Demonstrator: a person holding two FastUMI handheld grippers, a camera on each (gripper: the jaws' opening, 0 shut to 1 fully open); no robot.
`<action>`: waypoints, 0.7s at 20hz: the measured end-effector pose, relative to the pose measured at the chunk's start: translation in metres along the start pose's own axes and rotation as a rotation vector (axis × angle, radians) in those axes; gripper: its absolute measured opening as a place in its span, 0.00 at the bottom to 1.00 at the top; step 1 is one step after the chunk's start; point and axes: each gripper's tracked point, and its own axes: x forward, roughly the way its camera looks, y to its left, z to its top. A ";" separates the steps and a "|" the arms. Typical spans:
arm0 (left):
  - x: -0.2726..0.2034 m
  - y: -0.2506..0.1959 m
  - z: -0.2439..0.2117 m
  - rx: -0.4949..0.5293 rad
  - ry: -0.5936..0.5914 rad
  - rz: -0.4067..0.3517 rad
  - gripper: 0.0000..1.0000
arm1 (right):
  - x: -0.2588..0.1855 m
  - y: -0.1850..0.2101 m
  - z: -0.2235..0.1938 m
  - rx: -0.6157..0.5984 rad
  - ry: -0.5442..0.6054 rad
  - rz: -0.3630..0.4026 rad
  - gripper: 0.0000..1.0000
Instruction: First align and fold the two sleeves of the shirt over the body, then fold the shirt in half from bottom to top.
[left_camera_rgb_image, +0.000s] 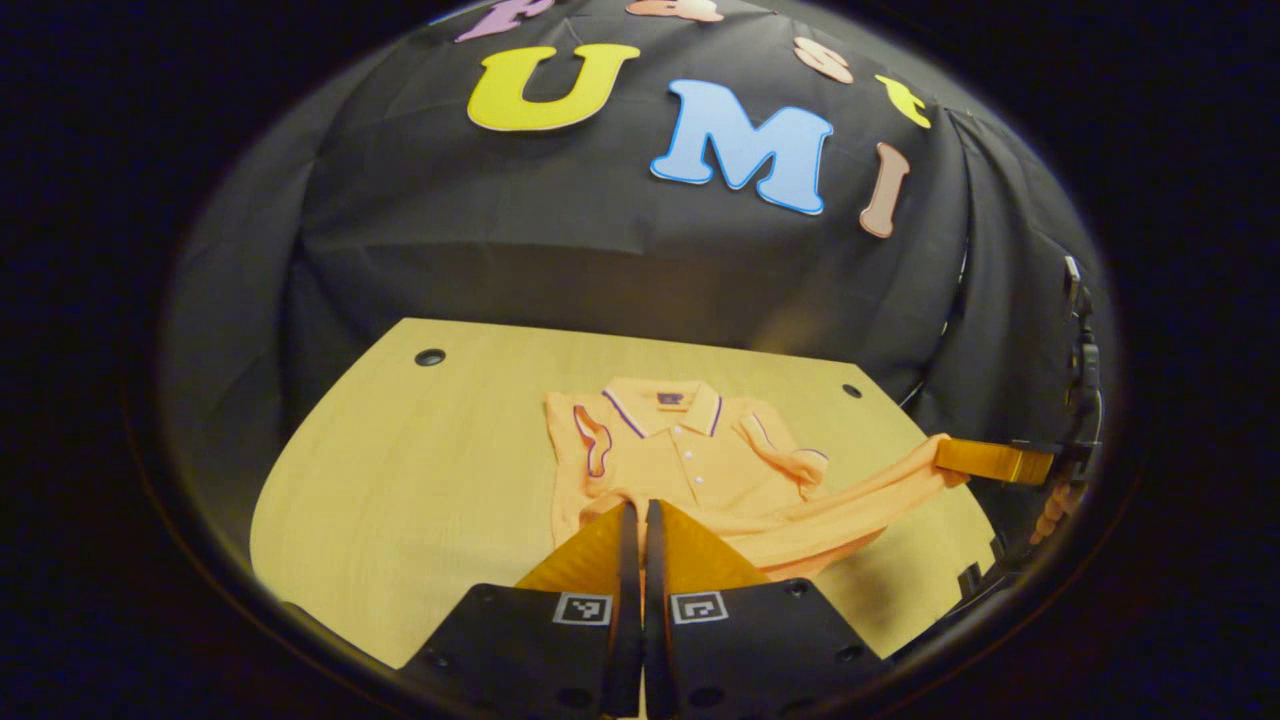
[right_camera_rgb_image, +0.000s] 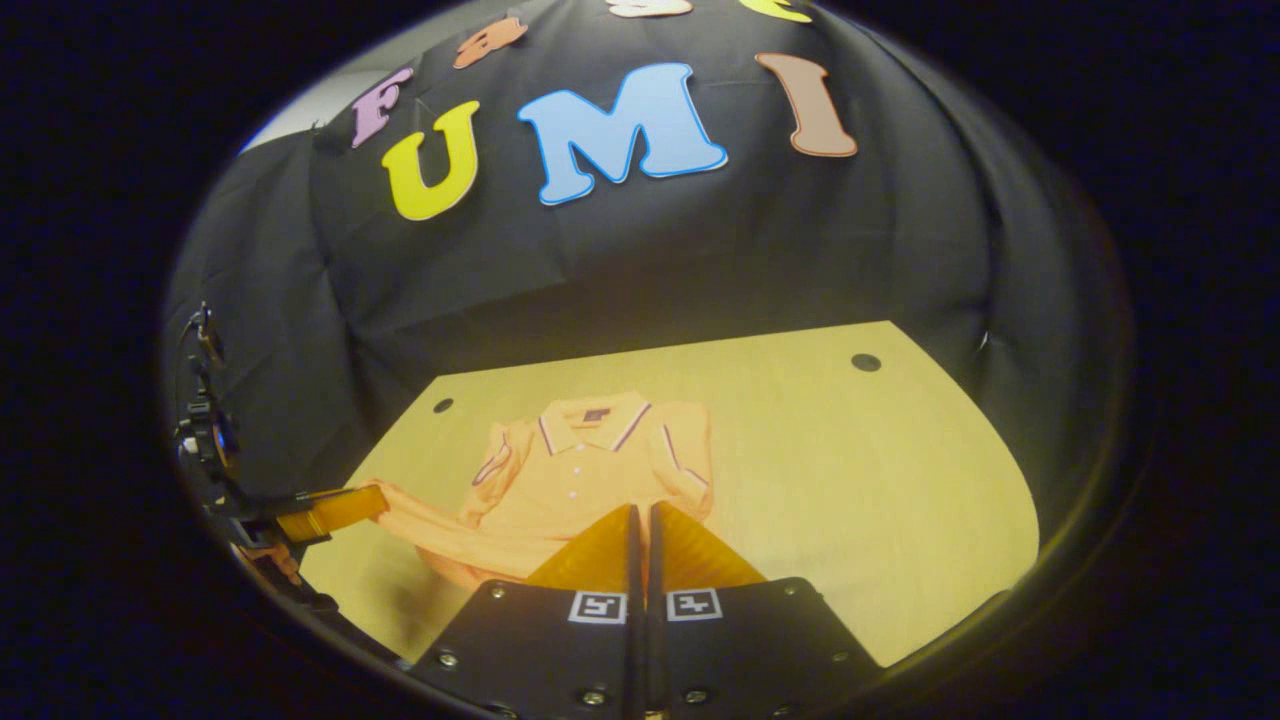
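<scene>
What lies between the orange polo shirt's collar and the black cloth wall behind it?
Bare wooden tabletop lies between the orange polo shirt's collar and the black cloth wall, in the right gripper view.

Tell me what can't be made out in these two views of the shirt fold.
1. Left gripper view: the left gripper hides the stretch of the shirt hem at its jaws.
2. Right gripper view: the right gripper covers the shirt's lower front, so its own grip point is hidden.
3. Both views: the collar label is too small to read.
</scene>
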 end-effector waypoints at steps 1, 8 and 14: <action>0.010 0.002 0.012 0.005 -0.010 -0.013 0.08 | 0.011 0.001 0.011 0.002 -0.011 -0.011 0.05; 0.074 0.025 0.064 0.064 -0.061 -0.017 0.07 | 0.082 0.001 0.060 -0.012 -0.035 -0.049 0.00; 0.126 0.045 0.080 0.087 -0.094 0.034 0.07 | 0.136 -0.007 0.073 -0.068 -0.028 -0.093 0.00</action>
